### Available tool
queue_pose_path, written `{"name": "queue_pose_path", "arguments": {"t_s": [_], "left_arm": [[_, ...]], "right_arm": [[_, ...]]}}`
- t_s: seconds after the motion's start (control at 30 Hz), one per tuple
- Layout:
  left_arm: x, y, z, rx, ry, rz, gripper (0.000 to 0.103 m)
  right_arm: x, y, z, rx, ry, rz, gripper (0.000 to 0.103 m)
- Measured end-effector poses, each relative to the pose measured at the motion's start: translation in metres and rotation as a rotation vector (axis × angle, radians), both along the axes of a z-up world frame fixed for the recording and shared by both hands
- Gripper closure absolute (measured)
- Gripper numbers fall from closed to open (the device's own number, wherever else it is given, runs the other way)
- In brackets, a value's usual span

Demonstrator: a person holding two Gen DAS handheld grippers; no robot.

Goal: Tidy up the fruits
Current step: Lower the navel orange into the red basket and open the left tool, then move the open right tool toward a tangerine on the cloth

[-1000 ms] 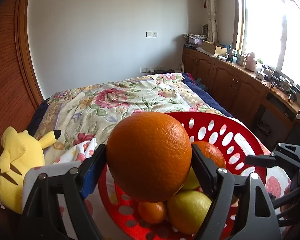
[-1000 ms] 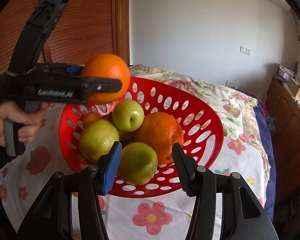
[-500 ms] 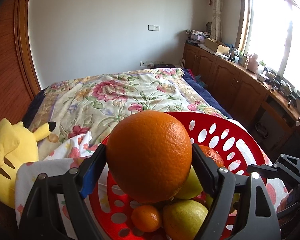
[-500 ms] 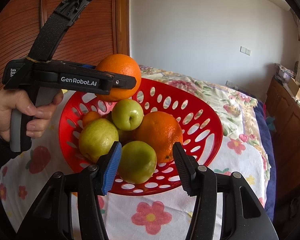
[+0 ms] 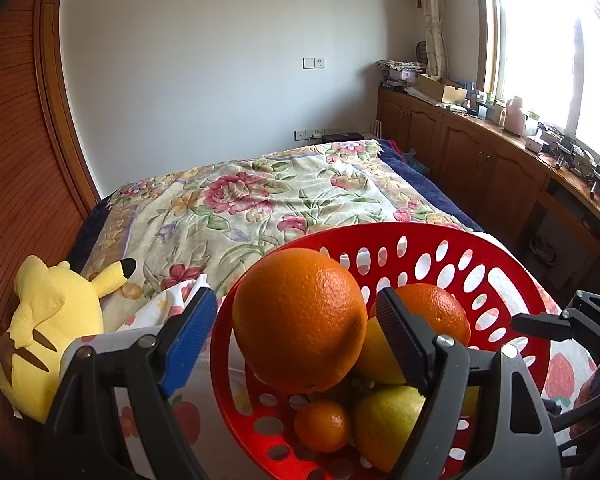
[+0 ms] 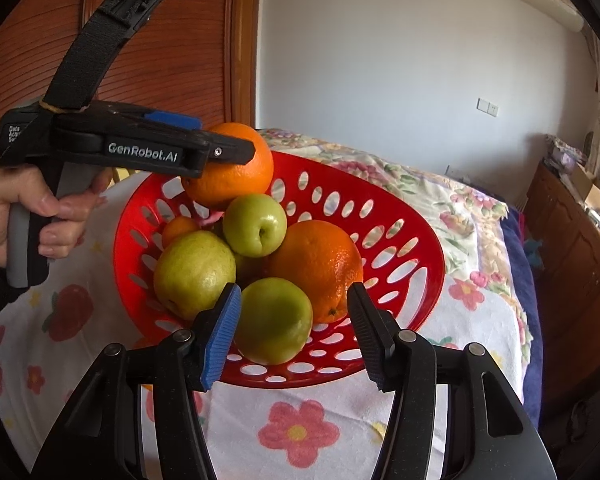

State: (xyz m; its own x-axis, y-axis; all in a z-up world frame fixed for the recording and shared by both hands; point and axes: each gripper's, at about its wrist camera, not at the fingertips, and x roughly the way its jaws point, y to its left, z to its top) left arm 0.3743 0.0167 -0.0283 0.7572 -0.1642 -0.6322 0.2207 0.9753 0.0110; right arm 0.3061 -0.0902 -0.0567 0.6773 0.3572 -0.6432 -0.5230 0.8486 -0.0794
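A red perforated basket (image 6: 400,240) stands on a flowered cloth and holds several fruits: a big orange (image 6: 316,264), green apples (image 6: 256,224) and a small orange (image 5: 322,424). My left gripper (image 5: 296,332) is open; its jaws stand apart on either side of a large orange (image 5: 300,320) that sits on the pile at the basket's left rim. That orange also shows in the right wrist view (image 6: 232,168). My right gripper (image 6: 294,336) is open and empty at the basket's near rim, either side of a green apple (image 6: 274,320).
A yellow plush toy (image 5: 48,320) lies left of the basket on the bed. The flowered bedspread (image 5: 260,200) stretches behind. Wooden cabinets (image 5: 480,160) with clutter run along the right wall. A wooden wardrobe (image 6: 180,40) stands at the left.
My left gripper carried the large orange over the basket, lowered it onto the pile and opened, letting it go. My right gripper has stayed in place.
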Motion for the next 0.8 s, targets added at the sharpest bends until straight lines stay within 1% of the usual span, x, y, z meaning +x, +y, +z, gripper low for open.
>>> {"name": "queue_pose_path", "arguments": {"t_s": [0.13,0.3,0.53,0.67,0.8], "left_arm": [[-0.011,0.002,0.002,-0.023,-0.012,0.000,0.022],[-0.041,0.004,0.010,-0.049,-0.055,-0.021,0.022],[-0.089,0.002,0.020,-0.037,-0.115,-0.044,0.022],[-0.108,0.004,0.025,-0.052,-0.125,-0.057,0.022],[-0.130,0.004,0.026,-0.049,-0.136,-0.065,0.022]], "right_arm": [[-0.004,-0.003,0.003,0.028,0.000,-0.005,0.047],[-0.013,-0.003,0.010,0.048,-0.009,-0.011,0.047],[-0.040,-0.007,0.017,0.086,-0.018,-0.038,0.047],[-0.060,-0.009,0.021,0.095,-0.020,-0.054,0.047],[-0.077,-0.010,0.024,0.101,-0.023,-0.064,0.047]]}}
